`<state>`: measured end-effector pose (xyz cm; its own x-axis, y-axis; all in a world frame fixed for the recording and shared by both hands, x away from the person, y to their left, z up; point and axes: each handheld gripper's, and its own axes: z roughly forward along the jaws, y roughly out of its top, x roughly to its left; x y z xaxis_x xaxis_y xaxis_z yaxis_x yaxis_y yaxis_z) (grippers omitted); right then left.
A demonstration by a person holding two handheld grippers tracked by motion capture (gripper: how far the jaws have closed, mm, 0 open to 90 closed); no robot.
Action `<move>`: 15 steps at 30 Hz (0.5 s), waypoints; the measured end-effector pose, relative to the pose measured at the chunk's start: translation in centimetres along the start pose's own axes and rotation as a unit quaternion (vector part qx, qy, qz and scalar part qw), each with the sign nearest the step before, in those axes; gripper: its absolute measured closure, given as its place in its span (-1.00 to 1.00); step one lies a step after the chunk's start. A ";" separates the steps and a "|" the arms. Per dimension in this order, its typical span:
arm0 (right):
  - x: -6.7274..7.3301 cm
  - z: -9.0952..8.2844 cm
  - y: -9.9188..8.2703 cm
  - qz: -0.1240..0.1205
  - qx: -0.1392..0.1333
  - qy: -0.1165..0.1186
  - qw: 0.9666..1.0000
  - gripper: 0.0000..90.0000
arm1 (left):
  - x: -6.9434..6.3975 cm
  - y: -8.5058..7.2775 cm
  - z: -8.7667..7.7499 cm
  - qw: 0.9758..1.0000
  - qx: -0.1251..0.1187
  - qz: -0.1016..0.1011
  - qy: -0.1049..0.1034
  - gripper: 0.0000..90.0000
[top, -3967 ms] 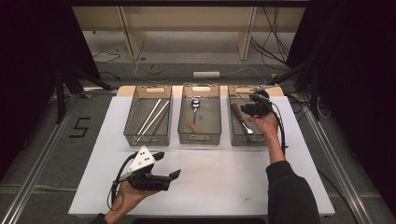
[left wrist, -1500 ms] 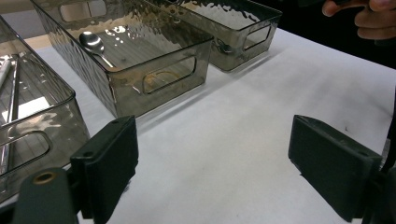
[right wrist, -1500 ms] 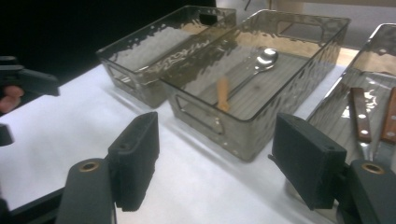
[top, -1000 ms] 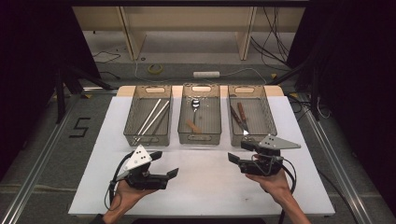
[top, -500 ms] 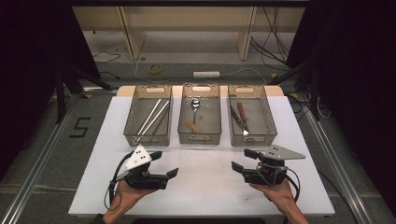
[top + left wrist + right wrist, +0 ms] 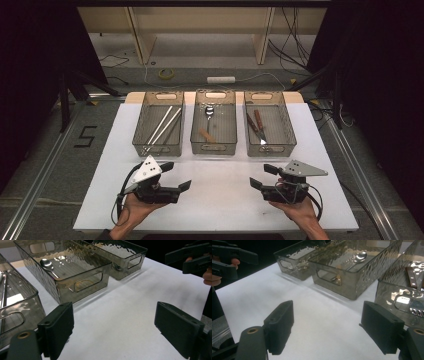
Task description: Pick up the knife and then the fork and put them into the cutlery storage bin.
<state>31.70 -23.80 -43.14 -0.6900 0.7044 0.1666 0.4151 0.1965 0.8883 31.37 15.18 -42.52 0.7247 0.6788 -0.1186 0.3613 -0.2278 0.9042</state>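
While both tongs (image 6: 176, 176) (image 6: 264, 176) gape empty, the right bin's (image 6: 287, 131) utensils look blurred.

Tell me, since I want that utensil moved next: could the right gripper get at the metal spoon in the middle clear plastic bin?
Probably yes. The right gripper is open and empty, the spoon lies uncovered in the open-topped middle bin, and bare white tabletop lies between; it must come over the wall.
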 end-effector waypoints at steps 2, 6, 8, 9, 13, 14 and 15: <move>0.0 0.0 0.0 0.001 0.002 0.000 1.000 -0.40 | 0.0 0.0 0.0 1.000 -0.002 -0.002 0.001 -0.66; 0.0 0.0 -0.1 -0.001 0.005 0.001 1.000 -0.40 | 0.0 0.0 0.0 1.000 -0.003 -0.002 0.001 -0.66; 0.0 0.0 -0.1 0.000 0.004 -0.001 1.000 -0.40 | 0.0 0.0 0.0 1.000 -0.003 -0.002 0.001 -0.65; 0.0 0.0 -0.1 -0.001 0.003 -0.001 1.000 -0.40 | 0.0 0.0 0.0 1.000 -0.003 -0.002 0.001 -0.65; 0.0 0.0 0.0 -0.002 0.003 -0.001 1.000 -0.40 | 0.0 0.0 0.0 1.000 -0.002 -0.002 0.001 -0.65; 0.0 0.0 0.0 -0.001 0.003 -0.001 1.000 -0.40 | 0.0 0.0 0.0 1.000 -0.001 -0.002 0.001 -0.65; 0.0 0.0 0.0 -0.001 0.003 -0.001 1.000 -0.40 | 0.0 0.0 0.0 1.000 -0.002 -0.002 0.001 -0.65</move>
<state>31.68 -23.83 -43.14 -0.6904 0.7046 0.1638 0.4165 0.2020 0.8864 31.38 15.19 -42.51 0.7219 0.6814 -0.1209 0.3613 -0.2221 0.9056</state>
